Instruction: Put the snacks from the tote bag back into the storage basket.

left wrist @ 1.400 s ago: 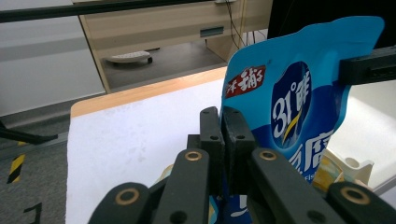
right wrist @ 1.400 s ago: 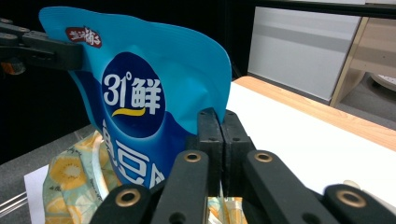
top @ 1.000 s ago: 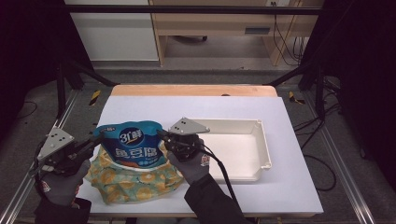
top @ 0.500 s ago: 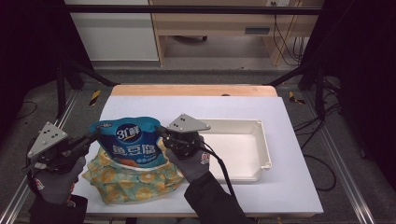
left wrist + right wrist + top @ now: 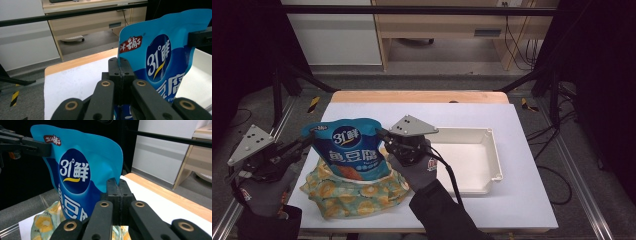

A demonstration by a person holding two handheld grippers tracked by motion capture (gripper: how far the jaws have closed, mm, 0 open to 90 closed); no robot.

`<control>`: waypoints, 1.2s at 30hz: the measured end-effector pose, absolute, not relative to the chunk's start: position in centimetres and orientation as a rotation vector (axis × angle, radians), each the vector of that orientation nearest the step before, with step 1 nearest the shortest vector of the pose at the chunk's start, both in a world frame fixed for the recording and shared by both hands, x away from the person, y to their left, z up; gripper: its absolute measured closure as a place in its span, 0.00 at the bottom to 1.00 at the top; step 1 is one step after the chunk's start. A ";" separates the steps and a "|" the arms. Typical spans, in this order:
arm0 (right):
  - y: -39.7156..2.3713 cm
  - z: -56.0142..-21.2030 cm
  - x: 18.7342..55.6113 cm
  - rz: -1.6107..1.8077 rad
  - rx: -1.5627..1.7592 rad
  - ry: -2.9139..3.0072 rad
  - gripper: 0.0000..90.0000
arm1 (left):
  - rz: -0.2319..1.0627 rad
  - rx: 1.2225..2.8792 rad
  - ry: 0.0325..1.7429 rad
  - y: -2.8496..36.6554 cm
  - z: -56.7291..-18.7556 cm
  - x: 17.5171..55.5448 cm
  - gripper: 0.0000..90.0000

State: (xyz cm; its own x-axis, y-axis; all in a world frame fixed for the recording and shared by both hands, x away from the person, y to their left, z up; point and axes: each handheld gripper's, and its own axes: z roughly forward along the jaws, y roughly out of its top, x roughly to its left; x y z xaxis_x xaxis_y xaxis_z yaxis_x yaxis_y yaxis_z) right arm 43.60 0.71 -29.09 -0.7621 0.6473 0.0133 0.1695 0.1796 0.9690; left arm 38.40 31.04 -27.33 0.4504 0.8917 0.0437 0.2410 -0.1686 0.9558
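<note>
Since a second ago the pouch (image 5: 349,148) has risen a little further out of the patterned bag (image 5: 357,192) at the table's (image 5: 522,165) front-left corner. Tray (image 5: 493,160) sits beside it toward the right edge, likely the pouch's destination. Left gripper (image 5: 306,142) and right gripper (image 5: 383,137) each clamped on an upper corner, keeping it upright.
</note>
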 end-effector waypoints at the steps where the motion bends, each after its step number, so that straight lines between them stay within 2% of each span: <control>1: 0.7 -28.9 43.6 1.609 0.766 2.056 1.00 | 0.792 1.672 0.990 31.1 -27.1 38.4 1.00; 36: -0.7 -23.7 42.5 1.649 0.697 1.977 1.00 | 0.842 1.611 0.905 29.8 -22.1 37.1 1.00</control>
